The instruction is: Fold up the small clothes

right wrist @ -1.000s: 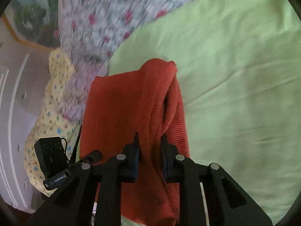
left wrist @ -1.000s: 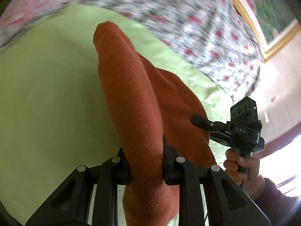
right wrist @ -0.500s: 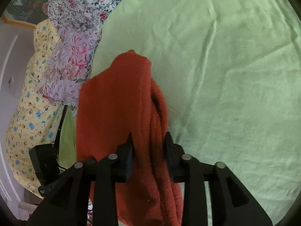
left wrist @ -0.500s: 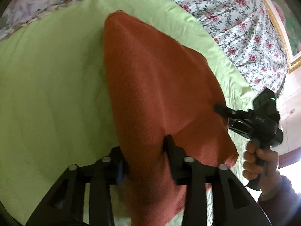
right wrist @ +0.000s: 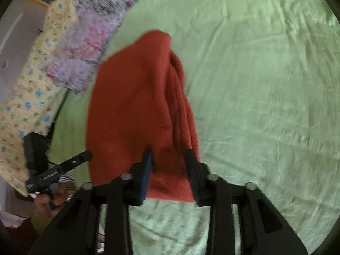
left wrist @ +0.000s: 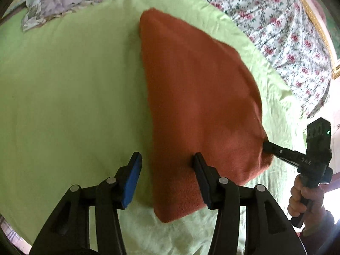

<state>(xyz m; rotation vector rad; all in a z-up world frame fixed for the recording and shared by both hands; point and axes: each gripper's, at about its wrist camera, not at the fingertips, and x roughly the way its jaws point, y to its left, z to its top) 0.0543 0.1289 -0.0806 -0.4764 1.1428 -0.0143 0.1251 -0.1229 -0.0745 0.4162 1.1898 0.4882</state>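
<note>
A rust-orange knitted garment (left wrist: 197, 97) lies folded on the light green sheet (left wrist: 70, 97). My left gripper (left wrist: 166, 161) is open, its jaws standing apart over the garment's near left corner. In the right wrist view the garment (right wrist: 131, 106) lies with stacked folded edges along its right side. My right gripper (right wrist: 169, 159) is open, its jaws spread around the garment's near edge. The right gripper also shows in the left wrist view (left wrist: 267, 145) at the garment's right corner. The left gripper shows in the right wrist view (right wrist: 85, 156) beside the garment.
Floral bedding (left wrist: 276, 21) lies beyond the green sheet at the top and right. A lilac floral cloth (right wrist: 85, 48) and a yellow printed cloth (right wrist: 27, 97) lie to the left in the right wrist view. The bed edge is near the right hand (left wrist: 306, 195).
Both grippers lowered the garment onto the sheet and opened, letting go of it. The garment now lies flat instead of hanging from the jaws.
</note>
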